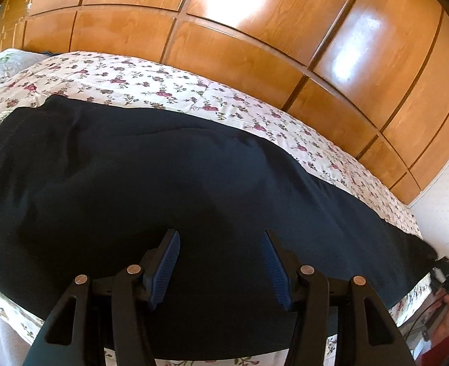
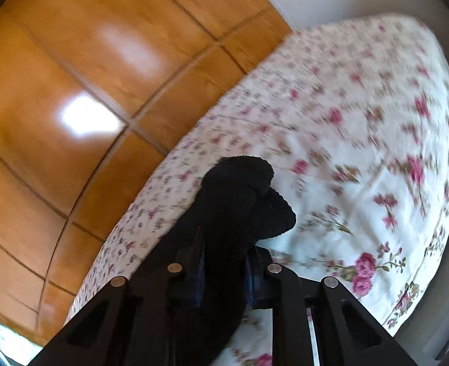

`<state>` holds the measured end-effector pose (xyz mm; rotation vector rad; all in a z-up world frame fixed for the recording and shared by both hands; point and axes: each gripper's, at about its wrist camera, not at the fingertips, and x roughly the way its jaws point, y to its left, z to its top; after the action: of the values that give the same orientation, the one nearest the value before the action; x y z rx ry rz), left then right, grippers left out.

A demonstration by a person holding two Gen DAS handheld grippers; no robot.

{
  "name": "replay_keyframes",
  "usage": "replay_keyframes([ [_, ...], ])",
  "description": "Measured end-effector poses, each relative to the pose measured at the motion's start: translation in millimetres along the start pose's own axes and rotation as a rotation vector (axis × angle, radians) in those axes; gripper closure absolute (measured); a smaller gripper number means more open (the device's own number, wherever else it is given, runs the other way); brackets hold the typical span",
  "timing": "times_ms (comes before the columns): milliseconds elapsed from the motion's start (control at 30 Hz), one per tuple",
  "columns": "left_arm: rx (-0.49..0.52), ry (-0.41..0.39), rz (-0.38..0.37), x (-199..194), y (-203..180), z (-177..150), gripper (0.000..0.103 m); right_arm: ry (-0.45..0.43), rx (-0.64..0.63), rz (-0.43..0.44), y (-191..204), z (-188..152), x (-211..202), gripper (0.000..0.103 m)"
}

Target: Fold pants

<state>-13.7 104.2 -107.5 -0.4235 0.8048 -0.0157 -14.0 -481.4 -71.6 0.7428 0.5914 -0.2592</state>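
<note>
While my right gripper (image 2: pixel 224 277) pinches the soft, limp dark pants (image 1: pixel 169 183) at one bunched end, my left gripper (image 1: pixel 221 262) hovers spread; hems give the firmest hold.

The left gripper (image 1: pixel 220 238), fingers (image 1: pixel 167 262) spread apart, hovers over dark pants (image 1: pixel 163 183) on a floral bedspread (image 1: pixel 151 82).

Both grippers were black plastic linkages with round silver pivot pins; the left gripper (image 1: pixel 221 267) carried ribbed blue pads (image 1: pixel 167 270), the right gripper (image 2: pixel 224 274) likewise.
</note>
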Motion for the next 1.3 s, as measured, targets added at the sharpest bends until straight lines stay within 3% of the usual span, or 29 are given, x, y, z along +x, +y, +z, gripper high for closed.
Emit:
replay_keyframes([
  [267, 0.041, 0.016, 0.027, 2.3, -1.6, 0.4, 0.047, -0.067, -0.183, 0.062, 85.5, -8.0, -32.2, 0.083],
  [467, 0.042, 0.023, 0.034, 3.5, -2.0, 0.7, 0.047, -0.074, -0.247, 0.201, 142.5, -24.5, -46.1, 0.083],
  [833, -0.010, 0.021, -0.005, -1.8, 3.9, 5.3, 0.047, 0.020, -0.392, 0.370, 227.1, -74.1, -39.3, 0.083],
  [1167, -0.036, -0.011, -0.041, -6.7, 7.1, 7.1, 0.047, 0.149, -0.488, 0.457, 266.7, -131.1, -32.2, 0.083],
  [1300, -0.031, -0.022, -0.067, -8.2, 5.1, 6.4, 0.047, 0.213, -0.589, 0.483, 281.7, -165.8, -22.6, 0.083],
])
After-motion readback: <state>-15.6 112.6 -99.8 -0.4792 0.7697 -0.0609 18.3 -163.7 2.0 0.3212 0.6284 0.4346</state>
